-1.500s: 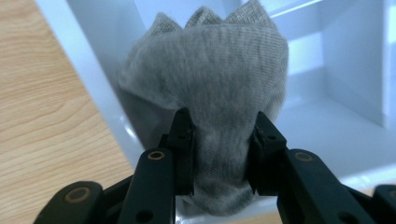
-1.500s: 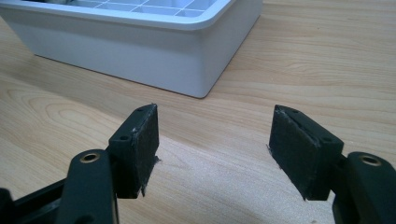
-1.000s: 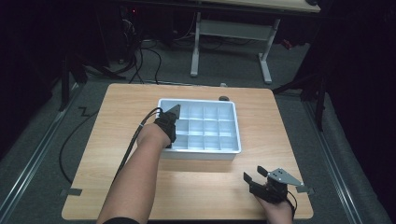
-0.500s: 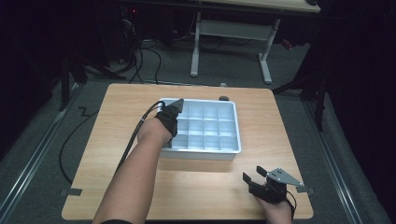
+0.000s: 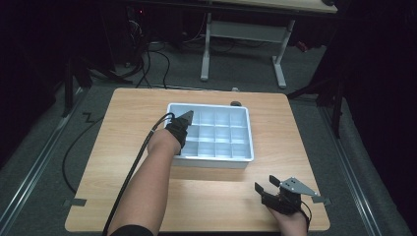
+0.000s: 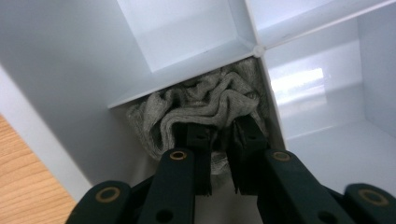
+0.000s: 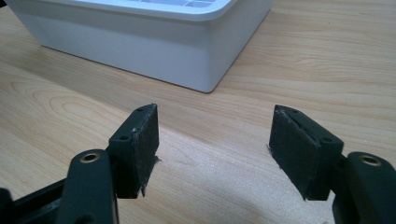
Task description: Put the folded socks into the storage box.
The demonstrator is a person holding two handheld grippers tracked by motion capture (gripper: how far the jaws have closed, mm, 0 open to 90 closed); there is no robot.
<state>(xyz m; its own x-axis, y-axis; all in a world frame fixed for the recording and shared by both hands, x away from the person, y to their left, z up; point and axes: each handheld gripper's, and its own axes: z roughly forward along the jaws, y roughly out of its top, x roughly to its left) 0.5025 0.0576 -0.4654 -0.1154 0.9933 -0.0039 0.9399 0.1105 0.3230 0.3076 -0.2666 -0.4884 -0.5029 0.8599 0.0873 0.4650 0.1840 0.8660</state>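
A white tray [image 5: 248, 135] divided into several compartments sits mid-table. My left gripper [image 5: 187, 118] reaches into its far-left part, and a forearm covers the tray's left rim. In the left gripper view the left gripper [image 6: 223, 140] is shut on a crumpled grey cloth [image 6: 210, 100], which fills a compartment corner against a divider wall [image 6: 182, 70]. My right gripper [image 5: 268, 187] rests low over the table's near right corner, open, with bare wood between its pads [image 7: 145, 140]. The tray's near right corner [image 7: 187, 51] lies ahead of it.
The wooden table [image 5: 123, 142] has free room left of and in front of the tray. A small dark object [image 5: 236, 103] lies at the far edge behind the tray. The left gripper's black cable [image 5: 140, 157] trails off the near edge. White desk legs [image 5: 205, 49] stand beyond.
The left gripper has shifted slightly forward and right inside the tray's far-left part. The right gripper has stayed where it was, open.
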